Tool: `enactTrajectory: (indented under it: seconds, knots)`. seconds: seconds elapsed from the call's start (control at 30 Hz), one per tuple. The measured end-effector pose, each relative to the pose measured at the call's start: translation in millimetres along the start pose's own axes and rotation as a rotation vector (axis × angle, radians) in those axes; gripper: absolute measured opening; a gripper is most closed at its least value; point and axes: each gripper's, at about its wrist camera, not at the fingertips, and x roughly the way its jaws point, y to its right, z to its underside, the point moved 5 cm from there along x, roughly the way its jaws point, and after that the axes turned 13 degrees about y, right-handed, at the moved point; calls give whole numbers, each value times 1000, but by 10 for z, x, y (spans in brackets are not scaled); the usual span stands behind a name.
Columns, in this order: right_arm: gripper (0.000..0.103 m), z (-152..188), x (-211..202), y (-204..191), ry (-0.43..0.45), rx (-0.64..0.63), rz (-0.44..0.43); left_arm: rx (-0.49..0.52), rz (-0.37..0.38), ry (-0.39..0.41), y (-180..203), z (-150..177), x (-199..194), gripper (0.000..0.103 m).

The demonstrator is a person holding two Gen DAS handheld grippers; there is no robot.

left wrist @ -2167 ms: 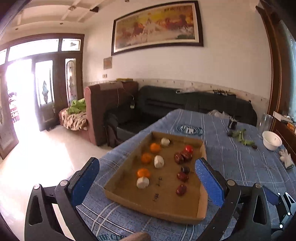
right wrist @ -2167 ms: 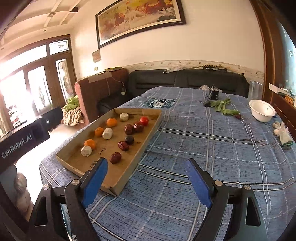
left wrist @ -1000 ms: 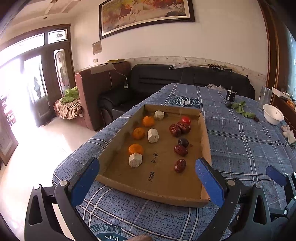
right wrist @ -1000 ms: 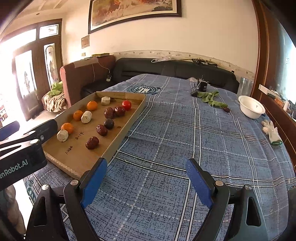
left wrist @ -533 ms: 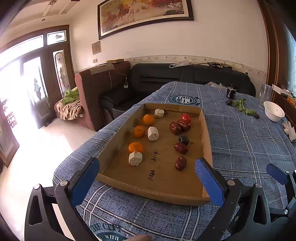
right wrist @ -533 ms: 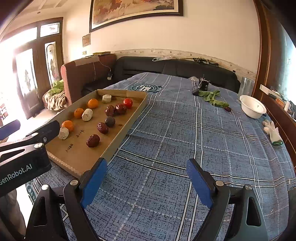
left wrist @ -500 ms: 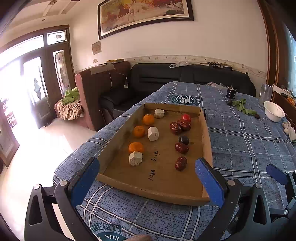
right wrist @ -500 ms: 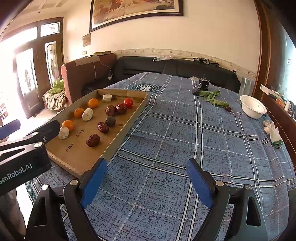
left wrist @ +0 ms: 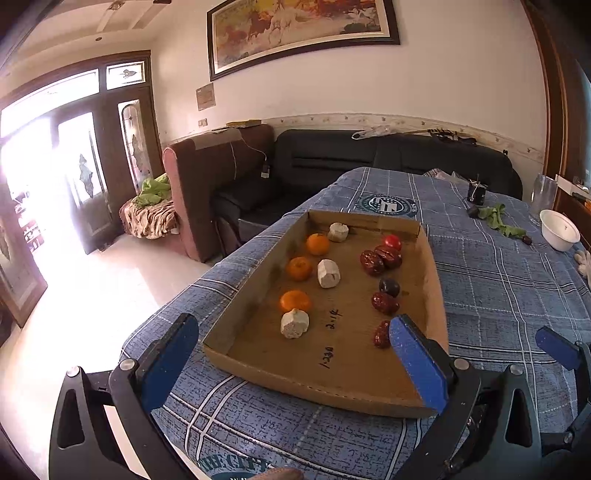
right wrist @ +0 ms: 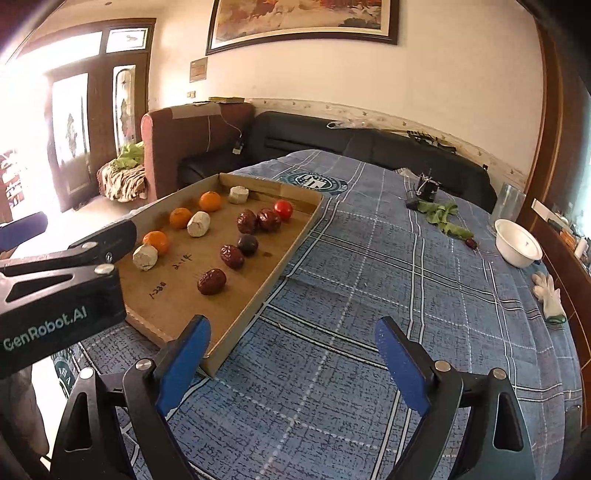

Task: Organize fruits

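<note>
The fruits (left wrist: pixel 299 268) are laid in a cardboard tray (left wrist: pixel 431 266) on a blue checked tablecloth (right wrist: pixel 388 266). The left gripper (left wrist: pixel 291 354) and right gripper (right wrist: pixel 291 360) are held near it, jaws wide apart, nothing gripped.

A cardboard tray (left wrist: pixel 430 266) of oranges (left wrist: pixel 300 268), pale chunks and red dates (left wrist: pixel 384 303) is framed by the left gripper (left wrist: pixel 291 360) — jaws spread wide, nothing held.

It was a home's living room. A dark sofa (left wrist: pixel 388 158), a brown armchair (left wrist: pixel 218 173) and a framed horse painting (left wrist: pixel 299 33) stood beside glazed wooden doors (left wrist: pixel 92 166).
</note>
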Motion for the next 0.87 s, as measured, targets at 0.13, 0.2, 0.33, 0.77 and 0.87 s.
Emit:
enactTrajectory:
  seconds: [0.13,0.2,0.33,0.77,0.87]
  knots:
    - [94,2,29,0,-5,-5,-2,6,9,-12,30,31,31,103]
    - [94,0,42,6,-7,-5,-3,14,16,-18,63,41,48,103]
    - [94,3,67,16,-14,-1,-5,21,26,-21,107,47,69,103]
    - [94,15,90,-16,-19,-5,-15,16,50,-25,143,43,69,103]
    - [94,10,75,-2,-16,3,-15,19,61,-36,159,39,61,103]
